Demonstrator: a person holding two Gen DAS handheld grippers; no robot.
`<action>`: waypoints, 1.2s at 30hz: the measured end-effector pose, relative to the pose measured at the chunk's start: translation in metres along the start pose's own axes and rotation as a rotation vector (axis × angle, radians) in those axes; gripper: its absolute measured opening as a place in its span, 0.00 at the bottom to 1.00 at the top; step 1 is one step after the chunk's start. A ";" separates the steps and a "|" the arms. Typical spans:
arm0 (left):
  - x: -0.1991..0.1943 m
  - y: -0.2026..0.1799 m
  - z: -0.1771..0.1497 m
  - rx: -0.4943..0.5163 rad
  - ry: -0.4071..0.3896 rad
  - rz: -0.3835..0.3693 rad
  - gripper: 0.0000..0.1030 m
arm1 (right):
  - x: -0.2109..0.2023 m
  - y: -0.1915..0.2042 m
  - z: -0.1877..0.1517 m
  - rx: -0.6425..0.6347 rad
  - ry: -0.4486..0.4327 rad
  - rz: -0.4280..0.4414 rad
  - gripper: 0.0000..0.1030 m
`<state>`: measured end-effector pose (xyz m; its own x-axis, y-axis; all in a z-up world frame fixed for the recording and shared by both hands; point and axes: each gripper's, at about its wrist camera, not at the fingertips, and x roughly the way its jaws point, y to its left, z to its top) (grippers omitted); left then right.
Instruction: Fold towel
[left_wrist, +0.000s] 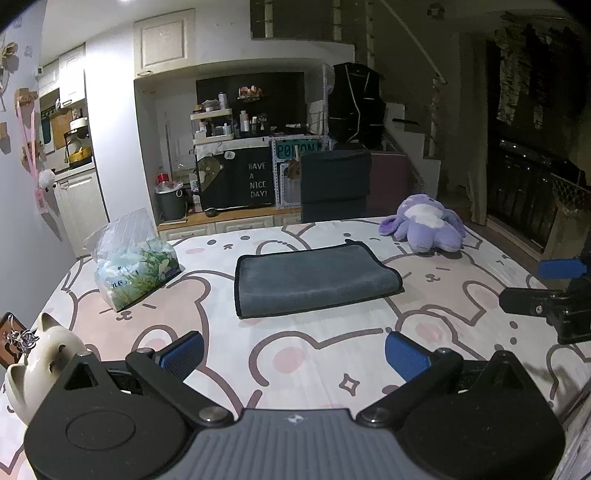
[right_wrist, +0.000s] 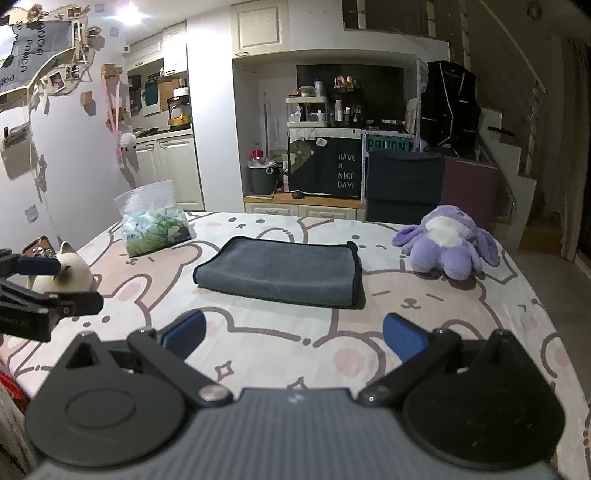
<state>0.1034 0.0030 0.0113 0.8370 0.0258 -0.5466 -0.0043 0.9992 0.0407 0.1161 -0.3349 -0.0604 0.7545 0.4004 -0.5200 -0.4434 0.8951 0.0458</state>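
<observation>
The towel (left_wrist: 314, 278) is already folded over once, lying flat mid-bed (left_wrist: 332, 373) ahead of both grippers. Left gripper (left_wrist: 293, 356) and right gripper (right_wrist: 291, 332) are held back, fingers apart, nothing gripped. Probably another fold is next, so an edge needs pinching.

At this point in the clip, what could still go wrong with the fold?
1. The gray towel is already doubled over; pinching only its top layer could peel it open rather than fold it.
2. Both the left hand-held gripper and the right hand-held gripper are open and short of the towel, so uneven grasps could skew the edges.
3. The tissue pack sits nearby; a sweep might knock it.
</observation>
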 end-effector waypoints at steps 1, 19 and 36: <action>-0.002 0.000 -0.001 0.000 -0.001 -0.001 0.99 | -0.001 0.001 -0.001 -0.002 0.001 0.000 1.00; -0.028 0.004 -0.015 -0.031 -0.008 -0.033 0.99 | -0.028 0.009 -0.014 -0.034 -0.004 -0.001 1.00; -0.044 -0.002 -0.027 -0.003 0.000 -0.047 0.99 | -0.047 0.018 -0.027 -0.054 0.025 0.023 1.00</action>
<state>0.0514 0.0005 0.0127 0.8362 -0.0211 -0.5480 0.0334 0.9994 0.0124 0.0595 -0.3434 -0.0579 0.7320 0.4147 -0.5406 -0.4859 0.8739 0.0124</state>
